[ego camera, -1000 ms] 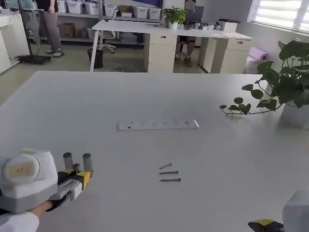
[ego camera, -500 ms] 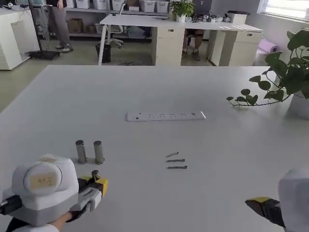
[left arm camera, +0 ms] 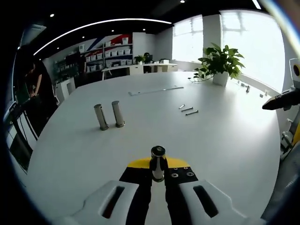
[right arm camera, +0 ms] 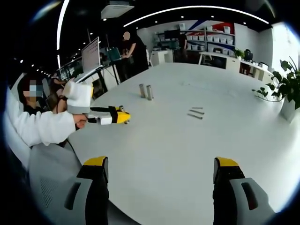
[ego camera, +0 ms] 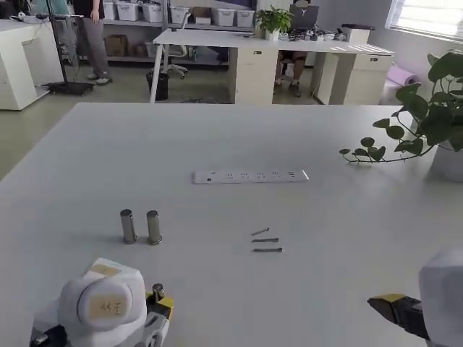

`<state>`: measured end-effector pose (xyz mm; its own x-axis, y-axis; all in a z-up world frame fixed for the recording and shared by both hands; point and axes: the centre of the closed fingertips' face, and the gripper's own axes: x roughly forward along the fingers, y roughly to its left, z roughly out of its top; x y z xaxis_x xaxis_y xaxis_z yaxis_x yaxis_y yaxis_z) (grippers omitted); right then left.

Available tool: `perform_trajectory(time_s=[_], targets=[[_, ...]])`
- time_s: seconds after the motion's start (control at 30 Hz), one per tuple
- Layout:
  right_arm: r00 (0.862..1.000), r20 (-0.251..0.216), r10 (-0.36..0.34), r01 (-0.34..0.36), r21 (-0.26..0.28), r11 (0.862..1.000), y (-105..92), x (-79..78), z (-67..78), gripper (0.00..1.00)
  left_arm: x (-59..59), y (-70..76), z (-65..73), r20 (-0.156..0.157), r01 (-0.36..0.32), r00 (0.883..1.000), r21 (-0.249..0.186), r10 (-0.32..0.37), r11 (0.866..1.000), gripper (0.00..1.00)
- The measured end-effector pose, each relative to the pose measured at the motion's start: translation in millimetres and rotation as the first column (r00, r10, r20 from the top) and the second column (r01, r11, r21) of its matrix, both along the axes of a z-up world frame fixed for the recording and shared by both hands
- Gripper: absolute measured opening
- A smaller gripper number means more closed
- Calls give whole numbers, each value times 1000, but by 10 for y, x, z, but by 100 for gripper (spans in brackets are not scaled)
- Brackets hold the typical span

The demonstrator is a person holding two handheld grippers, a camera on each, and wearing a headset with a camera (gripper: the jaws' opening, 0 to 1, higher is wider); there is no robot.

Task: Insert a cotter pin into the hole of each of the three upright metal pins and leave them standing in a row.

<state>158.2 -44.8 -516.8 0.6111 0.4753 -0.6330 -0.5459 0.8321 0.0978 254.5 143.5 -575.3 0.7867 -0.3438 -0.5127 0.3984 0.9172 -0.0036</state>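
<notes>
Two upright metal pins (ego camera: 128,225) (ego camera: 153,227) stand side by side on the white table (ego camera: 239,137). Nearer the front edge, my left gripper (ego camera: 160,305) is shut on a third metal pin (ego camera: 158,291), held upright between the jaws (left arm camera: 158,164). The standing pair (left arm camera: 108,115) lies ahead and left of it. Three cotter pins (ego camera: 265,241) lie in a short stack to the right; they are also ahead in the left gripper view (left arm camera: 187,109). My right gripper (ego camera: 394,309) hovers at the near right, open with nothing between its jaws (right arm camera: 159,178).
A white power strip (ego camera: 250,176) lies across the table's middle. A potted plant (ego camera: 427,116) stands at the right edge. Desks, shelves and a standing person are beyond the far edge. A seated person holds the left gripper (right arm camera: 115,116).
My left gripper has drawn back toward the near edge with one metal pin in it, away from the two standing pins. The right gripper has barely moved.
</notes>
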Motion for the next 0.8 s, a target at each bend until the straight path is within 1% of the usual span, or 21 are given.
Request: perform_trajectory(time_s=[0.07,0.13,0.17,0.2,0.23,0.33,0.4,0.43,0.47,0.5,0.53,0.57,0.6,0.63,0.67,0.73,0.8], targets=[[1000,0,-4,4,-6,1000,-23,-11,4,91,1,11,-6,2,-12,1000,-4,12,1000,7],[1000,3,-7,7,-7,1000,-37,-14,12,91,9,25,-14,12,-19,1000,6,19,1000,7],[1000,6,-10,10,-7,1000,-43,-13,18,91,20,37,-11,23,-31,999,6,31,999,7],[1000,7,-13,13,-8,1000,-47,-11,24,91,21,38,-13,23,-32,999,3,32,999,7],[1000,8,-14,14,-8,1000,-48,-12,27,91,19,35,-24,18,-39,999,-7,39,999,7],[1000,11,-17,18,-12,1000,-47,-5,35,91,14,50,-70,4,-54,999,-7,54,999,7],[1000,13,-18,18,-13,1000,-40,-4,44,91,5,59,-101,-18,-92,996,-53,91,994,7],[1000,14,-18,18,-14,1000,-37,-7,47,91,7,75,-99,-8,-97,995,-55,97,994,7],[1000,15,-18,18,-15,1000,-36,-7,48,91,8,96,-100,0,-109,994,-47,109,993,7],[1000,15,-18,18,-15,1000,-35,-12,48,91,12,125,-103,17,-112,994,-19,112,994,7],[1000,15,-18,18,-15,1000,-36,-12,48,91,11,131,-105,19,-115,993,-18,115,993,7],[1000,13,-18,18,-16,1000,-39,-16,44,91,6,139,-114,14,-126,992,-26,126,992,7],[1000,12,-18,18,-17,1000,-41,-19,41,91,0,149,-137,5,-133,991,-41,134,990,7],[1000,9,-18,18,-19,1000,-45,-22,34,91,-9,152,-159,-7,-140,990,-46,140,989,7],[1000,8,-18,18,-19,1000,-46,-23,33,91,-11,141,-139,9,-139,990,-46,140,989,7],[1000,6,-17,17,-22,1000,-52,-27,29,91,-4,128,-131,13,-137,990,-50,138,989,7],[1000,14,-15,15,-20,1000,-48,-23,37,92,2,124,-130,28,-135,990,-25,136,991,7]])
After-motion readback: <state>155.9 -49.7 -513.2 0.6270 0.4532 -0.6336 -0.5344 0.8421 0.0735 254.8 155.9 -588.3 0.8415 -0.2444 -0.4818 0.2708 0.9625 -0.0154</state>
